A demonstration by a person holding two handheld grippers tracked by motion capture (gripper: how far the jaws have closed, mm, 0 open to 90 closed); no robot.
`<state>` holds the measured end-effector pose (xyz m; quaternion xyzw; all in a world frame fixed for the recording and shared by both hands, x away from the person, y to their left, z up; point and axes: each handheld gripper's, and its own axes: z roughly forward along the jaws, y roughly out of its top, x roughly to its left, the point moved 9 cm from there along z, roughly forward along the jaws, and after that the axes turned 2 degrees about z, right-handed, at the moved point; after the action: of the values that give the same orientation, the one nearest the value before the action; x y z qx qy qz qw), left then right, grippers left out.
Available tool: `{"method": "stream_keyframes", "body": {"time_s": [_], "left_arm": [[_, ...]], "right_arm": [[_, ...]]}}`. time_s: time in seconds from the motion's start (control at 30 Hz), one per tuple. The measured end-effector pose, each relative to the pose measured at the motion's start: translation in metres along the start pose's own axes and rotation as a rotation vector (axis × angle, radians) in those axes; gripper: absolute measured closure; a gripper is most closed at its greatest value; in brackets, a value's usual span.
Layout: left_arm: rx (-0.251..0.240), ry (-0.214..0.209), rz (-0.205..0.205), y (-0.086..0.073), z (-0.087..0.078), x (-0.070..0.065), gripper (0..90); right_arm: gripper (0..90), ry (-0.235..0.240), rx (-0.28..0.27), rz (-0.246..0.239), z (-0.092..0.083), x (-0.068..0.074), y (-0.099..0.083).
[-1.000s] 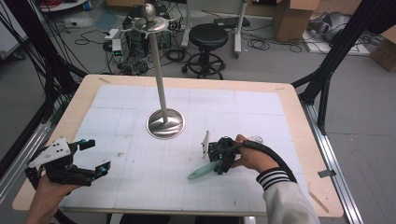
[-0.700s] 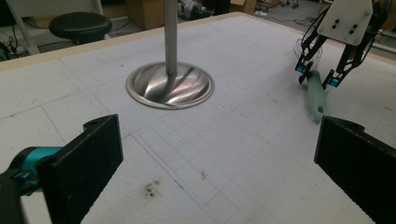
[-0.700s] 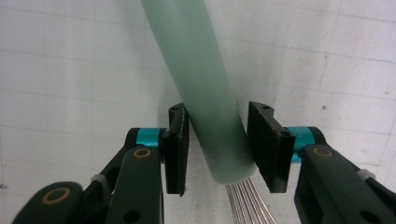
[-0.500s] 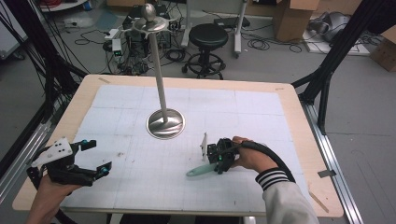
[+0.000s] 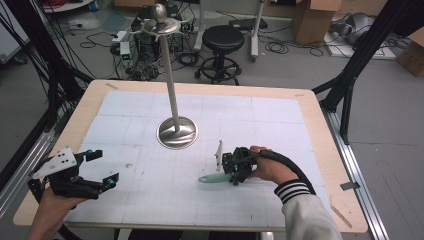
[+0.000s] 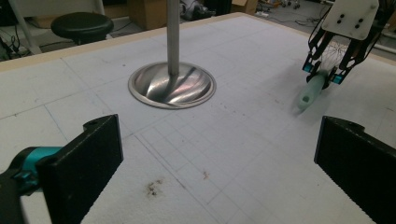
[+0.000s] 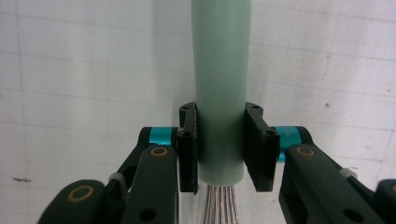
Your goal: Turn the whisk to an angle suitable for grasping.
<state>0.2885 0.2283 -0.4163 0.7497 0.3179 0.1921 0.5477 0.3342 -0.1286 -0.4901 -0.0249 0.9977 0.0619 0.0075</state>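
Wires of a whisk showed close up in the right gripper view, fanning out of the end of its pale green handle, where the high view gave just a green handle lying on the white mat in front of the steel stand. From above, the person's right hand lay low over the mat, pointing its gripper toward the left. Its jaws had just been closing, and the right gripper sat clamped on the handle near the wire end, both pads pressed against it. Near the table's left front corner, the left gripper was held off the mat, jaws wide apart with nothing between them. Its own view looked across at the stand's base.
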Motion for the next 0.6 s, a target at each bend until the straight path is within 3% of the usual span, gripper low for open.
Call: {"method": "stream_keyframes", "body": {"time_s": [0.37,0.6], "left_arm": [[0.002,0.002,-0.001,0.0,0.001,0.0,1.7],[0.011,0.0,0.003,-0.003,0.002,-0.003,1.7]], "right_arm": [[69.4,-0.012,-0.121,0.055,-0.026,0.0,0.006],[69.4,0.017,-0.222,0.088,-0.042,0.002,0.01]]}}
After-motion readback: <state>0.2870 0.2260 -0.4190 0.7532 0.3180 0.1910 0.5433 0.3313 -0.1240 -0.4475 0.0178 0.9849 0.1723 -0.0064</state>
